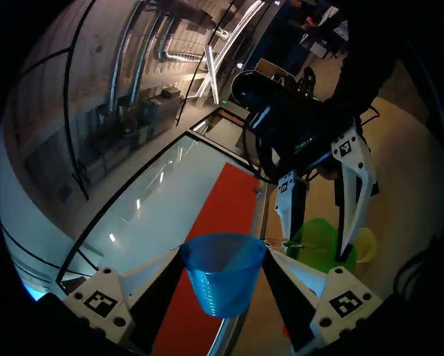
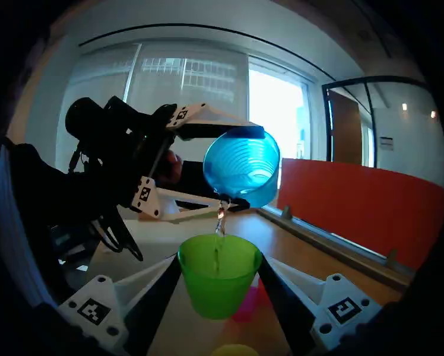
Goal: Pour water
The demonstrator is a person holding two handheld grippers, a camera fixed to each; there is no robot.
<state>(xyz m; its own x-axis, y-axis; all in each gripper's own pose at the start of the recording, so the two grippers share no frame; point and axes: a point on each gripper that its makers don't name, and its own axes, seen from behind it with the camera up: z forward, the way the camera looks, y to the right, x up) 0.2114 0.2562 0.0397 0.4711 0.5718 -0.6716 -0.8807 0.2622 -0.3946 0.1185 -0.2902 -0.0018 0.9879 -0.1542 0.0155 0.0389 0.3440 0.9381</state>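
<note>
In the left gripper view my left gripper (image 1: 222, 256) is shut on a translucent blue cup (image 1: 223, 285). Beyond it, my right gripper (image 1: 317, 249) holds a green cup (image 1: 318, 237) between its white fingers. In the right gripper view the green cup (image 2: 219, 282) stands upright with my right gripper (image 2: 219, 264) shut on it. Just above, my left gripper (image 2: 241, 167) holds the blue cup (image 2: 243, 163) tipped over, mouth facing the camera. A thin stream of water (image 2: 221, 224) falls from its rim into the green cup.
A wooden table (image 2: 293, 237) lies below, edged by an orange partition panel (image 2: 364, 204). Pink (image 2: 249, 307) and yellow (image 2: 234, 350) items sit on the table under the green cup. A yellow cup (image 1: 367, 243) is beside the green one. A hand (image 2: 173, 166) holds the left gripper.
</note>
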